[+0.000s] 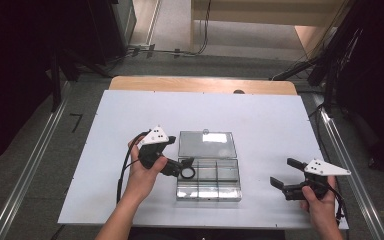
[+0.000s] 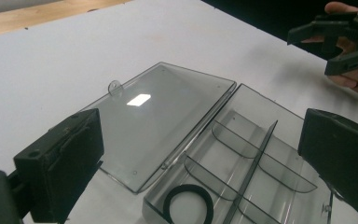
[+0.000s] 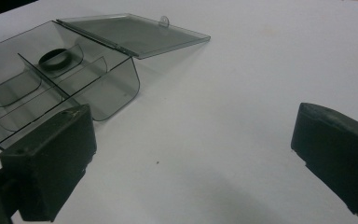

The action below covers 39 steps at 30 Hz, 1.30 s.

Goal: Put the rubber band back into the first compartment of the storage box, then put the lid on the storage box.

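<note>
Black ring [image 2: 188,204] in clear box [image 1: 230,193], lid [image 1: 207,144] flat open.
L gripper [image 1: 187,168] jaws open over ring; R gripper [image 1: 285,174] jaws open, empty.

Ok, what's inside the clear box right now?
One black ring lies in a corner compartment of the box, nearest the left gripper. The other compartments look empty; nothing covers them, since the lid lies open.

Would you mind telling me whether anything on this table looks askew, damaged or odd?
Nothing stands out. The clear box sits square on the table, its lid folded flat open behind it, and the black ring lies flat in one compartment.
</note>
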{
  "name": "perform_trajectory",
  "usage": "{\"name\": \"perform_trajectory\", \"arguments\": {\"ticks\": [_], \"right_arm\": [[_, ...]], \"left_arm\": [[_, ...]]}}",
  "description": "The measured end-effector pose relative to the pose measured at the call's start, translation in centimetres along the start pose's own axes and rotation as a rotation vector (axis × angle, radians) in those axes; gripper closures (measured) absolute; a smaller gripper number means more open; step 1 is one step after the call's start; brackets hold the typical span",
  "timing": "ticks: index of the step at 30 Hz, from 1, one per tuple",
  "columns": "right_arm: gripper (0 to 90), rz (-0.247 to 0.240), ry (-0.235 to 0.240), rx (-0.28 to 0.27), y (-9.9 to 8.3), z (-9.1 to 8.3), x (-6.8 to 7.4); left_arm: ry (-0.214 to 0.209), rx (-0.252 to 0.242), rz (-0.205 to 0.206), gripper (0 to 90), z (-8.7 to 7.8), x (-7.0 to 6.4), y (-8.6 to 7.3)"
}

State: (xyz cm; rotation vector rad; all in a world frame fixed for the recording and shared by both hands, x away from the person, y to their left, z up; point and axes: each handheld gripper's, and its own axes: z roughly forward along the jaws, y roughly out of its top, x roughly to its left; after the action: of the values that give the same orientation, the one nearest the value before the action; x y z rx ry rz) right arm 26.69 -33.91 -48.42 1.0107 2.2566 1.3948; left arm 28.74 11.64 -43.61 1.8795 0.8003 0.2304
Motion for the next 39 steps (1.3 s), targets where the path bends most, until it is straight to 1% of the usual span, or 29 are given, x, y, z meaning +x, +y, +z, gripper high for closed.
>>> {"name": "perform_trajectory", "arguments": {"ticks": [5, 12, 16, 20, 24, 27, 30, 33, 35, 39], "right_arm": [[0.0, -0.005, 0.003, 0.001, 0.1, 0.0, 0.2], [0.0, -0.008, 0.014, -0.001, 0.2, 0.2, 0.5], [0.0, -0.01, 0.021, -0.003, 0.3, 0.2, 0.7], [0.0, -0.011, 0.038, -0.013, 0.4, 0.3, 1.0], [0.0, -0.012, 0.049, -0.027, 0.6, 0.1, 1.3], [0.0, -0.014, 0.055, -0.025, 0.7, 0.1, 1.6], [0.0, -0.019, 0.071, -0.026, 0.9, 0.3, 1.8], [0.0, -0.015, 0.093, -0.03, 1.2, 0.3, 2.1], [0.0, -0.021, 0.097, -0.03, 1.3, 0.3, 2.4], [0.0, -0.032, 0.104, -0.037, 1.6, 0.3, 2.8]], "left_arm": [[-0.022, -0.007, 0.002, 0.0, 0.2, 0.2, 0.4], [-0.03, -0.027, -0.014, 0.0, 0.6, 0.7, 1.0], [-0.028, -0.022, -0.018, 0.0, 0.9, 1.1, 1.2], [-0.038, -0.028, -0.031, 0.0, 1.4, 1.6, 1.3], [-0.042, -0.034, -0.048, 0.0, 1.9, 2.2, 1.4], [-0.044, -0.031, -0.061, 0.0, 2.3, 2.6, 1.2], [-0.045, -0.031, -0.078, 0.0, 2.5, 3.0, 1.0], [-0.052, -0.039, -0.096, 0.0, 2.6, 3.3, 0.8], [-0.049, -0.04, -0.104, 0.0, 2.7, 3.5, 0.7], [-0.049, -0.055, -0.142, 0.0, 2.7, 4.0, 0.3]]}}
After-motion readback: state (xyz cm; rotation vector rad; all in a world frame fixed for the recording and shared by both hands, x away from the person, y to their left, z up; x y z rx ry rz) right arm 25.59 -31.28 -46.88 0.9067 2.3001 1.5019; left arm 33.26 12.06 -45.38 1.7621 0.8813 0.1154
